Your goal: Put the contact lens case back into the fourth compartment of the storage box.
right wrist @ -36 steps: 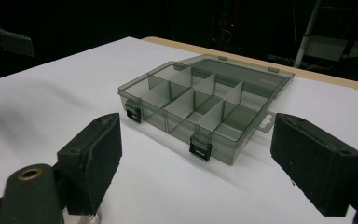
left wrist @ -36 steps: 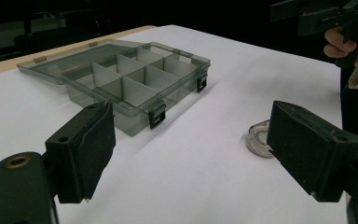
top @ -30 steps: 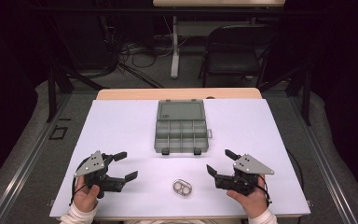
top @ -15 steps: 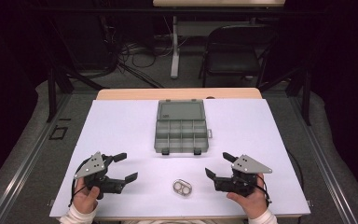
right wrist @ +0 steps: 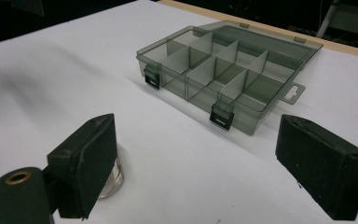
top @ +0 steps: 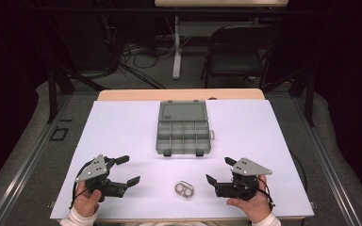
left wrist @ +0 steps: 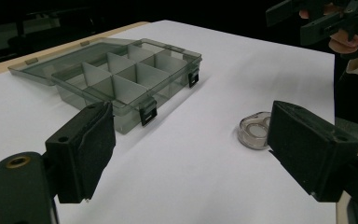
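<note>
A smoky translucent glossy plastic compartment box (top: 184,128) sits on a matt white paper-covered surface (top: 122,127) with a pale wood edge.

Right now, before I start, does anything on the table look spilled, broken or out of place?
Nothing stands out. The organizer box sits square on the white table cover, lid open flat, its compartments apparently empty. The small clear case lies flat between the left hand-held gripper and the right hand-held gripper, both open.
</note>
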